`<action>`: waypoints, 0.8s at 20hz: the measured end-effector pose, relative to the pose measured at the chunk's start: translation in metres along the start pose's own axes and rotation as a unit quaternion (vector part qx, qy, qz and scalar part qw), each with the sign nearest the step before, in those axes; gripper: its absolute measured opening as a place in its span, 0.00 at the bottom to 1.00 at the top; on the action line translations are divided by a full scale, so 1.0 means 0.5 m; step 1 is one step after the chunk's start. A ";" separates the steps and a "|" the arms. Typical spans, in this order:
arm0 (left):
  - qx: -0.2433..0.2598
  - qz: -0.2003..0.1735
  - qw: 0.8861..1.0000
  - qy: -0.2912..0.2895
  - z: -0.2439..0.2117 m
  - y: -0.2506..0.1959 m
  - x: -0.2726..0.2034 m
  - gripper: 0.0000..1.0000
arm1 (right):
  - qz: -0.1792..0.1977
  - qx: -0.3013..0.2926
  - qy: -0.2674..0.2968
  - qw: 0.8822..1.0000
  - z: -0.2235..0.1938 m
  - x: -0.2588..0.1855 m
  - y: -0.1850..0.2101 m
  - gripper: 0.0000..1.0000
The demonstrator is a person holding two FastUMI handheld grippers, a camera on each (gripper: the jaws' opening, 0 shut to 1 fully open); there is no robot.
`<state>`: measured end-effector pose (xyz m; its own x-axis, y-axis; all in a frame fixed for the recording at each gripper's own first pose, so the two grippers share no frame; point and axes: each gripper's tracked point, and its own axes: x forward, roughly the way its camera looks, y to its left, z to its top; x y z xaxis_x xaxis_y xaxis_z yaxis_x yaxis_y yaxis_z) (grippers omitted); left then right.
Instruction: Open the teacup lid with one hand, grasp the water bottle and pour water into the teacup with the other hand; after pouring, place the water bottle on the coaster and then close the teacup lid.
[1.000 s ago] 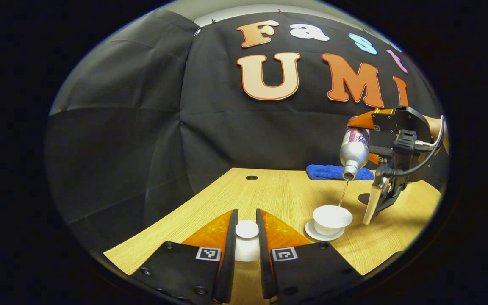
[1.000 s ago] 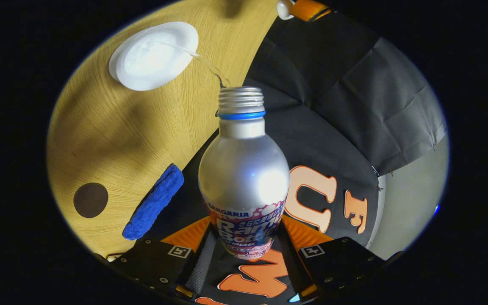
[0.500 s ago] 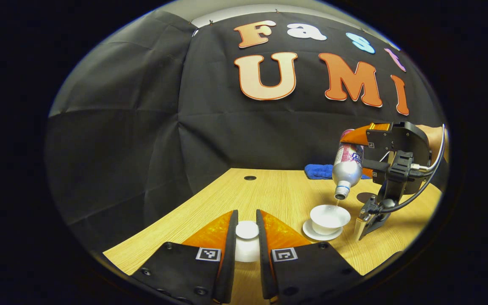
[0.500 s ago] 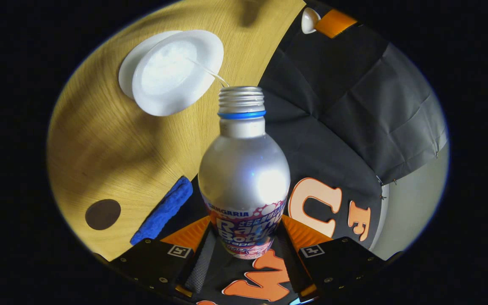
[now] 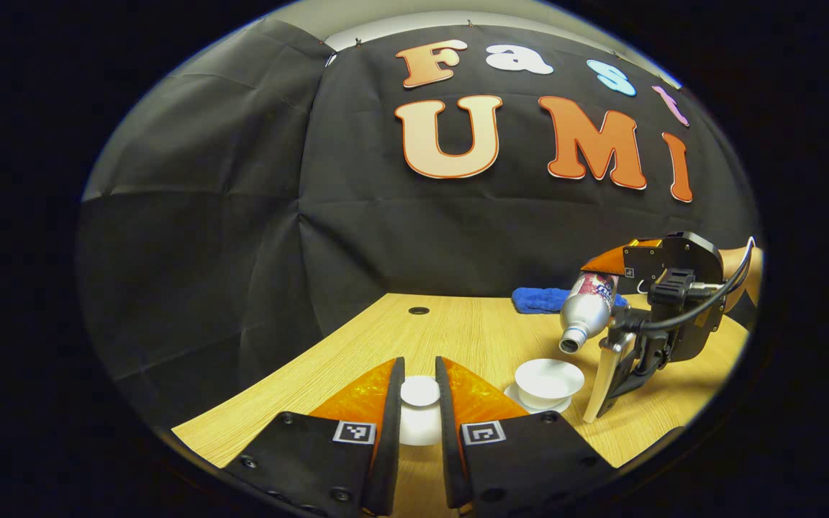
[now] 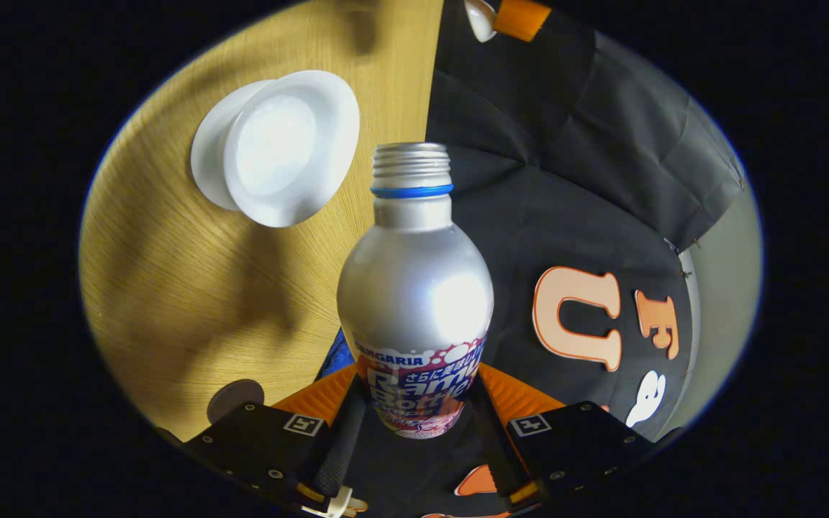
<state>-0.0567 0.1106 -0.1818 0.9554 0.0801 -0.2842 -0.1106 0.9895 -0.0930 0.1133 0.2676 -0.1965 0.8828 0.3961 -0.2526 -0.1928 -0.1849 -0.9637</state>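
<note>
Left gripper view shows a light wood-grain bench (image 5: pixel 458 334) backed by the booth's black cloth wall, with a blue cloth (image 5: pixel 540 298) at its far edge and a dark round coaster (image 6: pixel 234 397) near it. The open teacup (image 5: pixel 548 379) sits on its saucer (image 5: pixel 522 397). The left gripper (image 5: pixel 419 403) is held level above the bench, fingers clenched on the white lid (image 5: pixel 419 391). The right gripper (image 6: pixel 414 424) is tipped forward, fingers clamped on the water bottle (image 6: pixel 414 288), whose mouth hangs just beside the teacup's rim.
</note>
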 end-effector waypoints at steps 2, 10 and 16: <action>0.001 -0.005 1.000 -0.003 0.007 -0.012 0.004 0.30 | 0.017 0.067 0.009 0.998 -0.021 -0.005 0.012 0.78; 0.014 -0.025 0.999 -0.017 0.051 -0.078 0.025 0.30 | 0.000 0.252 0.040 0.967 -0.137 -0.031 -0.041 0.79; 0.022 -0.047 0.998 -0.029 0.080 -0.146 0.046 0.30 | 0.015 0.431 0.031 0.902 -0.186 -0.042 -0.056 0.79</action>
<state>-0.0158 0.0451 -0.1435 0.9755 -0.0086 -0.2198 -0.0079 0.9972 -0.0738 0.1400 0.1809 -0.1564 0.8887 0.3466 -0.3001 -0.4548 0.5836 -0.6727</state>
